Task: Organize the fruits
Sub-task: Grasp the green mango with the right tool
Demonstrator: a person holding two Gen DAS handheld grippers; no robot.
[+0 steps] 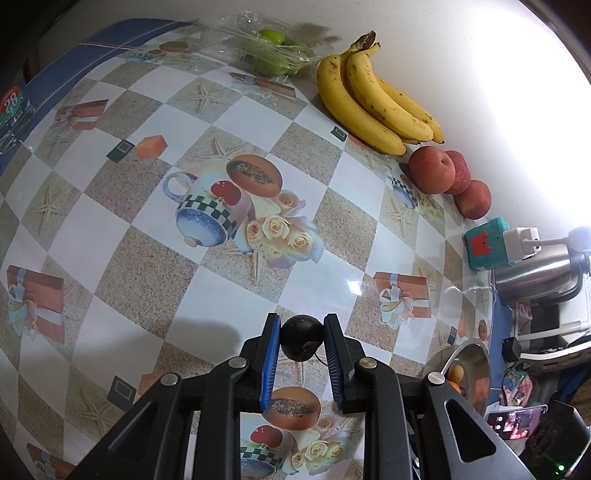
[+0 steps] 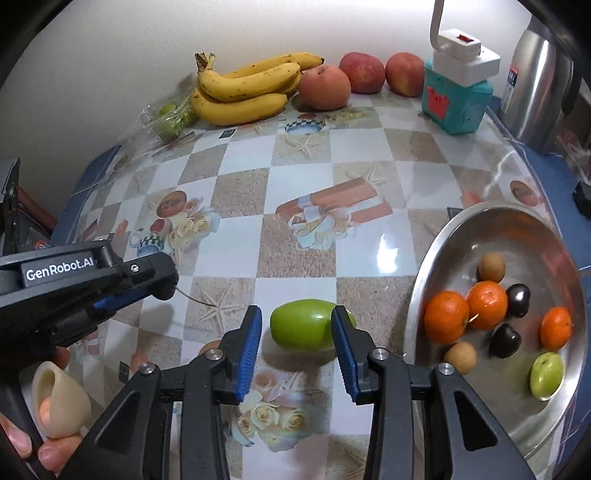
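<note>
My left gripper (image 1: 302, 341) is shut on a small dark plum (image 1: 301, 341) and holds it above the patterned table; it shows from the side in the right wrist view (image 2: 162, 291). My right gripper (image 2: 297, 332) is open, its fingers on either side of a green fruit (image 2: 304, 325) that lies on the table. A steel bowl (image 2: 436, 243) at the right holds oranges (image 2: 463, 312), dark plums (image 2: 517, 299), small brown fruits (image 2: 491, 267) and a green fruit (image 2: 546, 374). Bananas (image 2: 247, 86) and three apples (image 2: 325, 86) lie along the back wall.
A clear plastic box with green fruits (image 1: 271, 50) lies at the back left. A teal block with a white plug (image 2: 458, 96) and a steel kettle (image 2: 539, 74) stand at the back right. The table's blue edge (image 1: 110, 33) runs along the far left.
</note>
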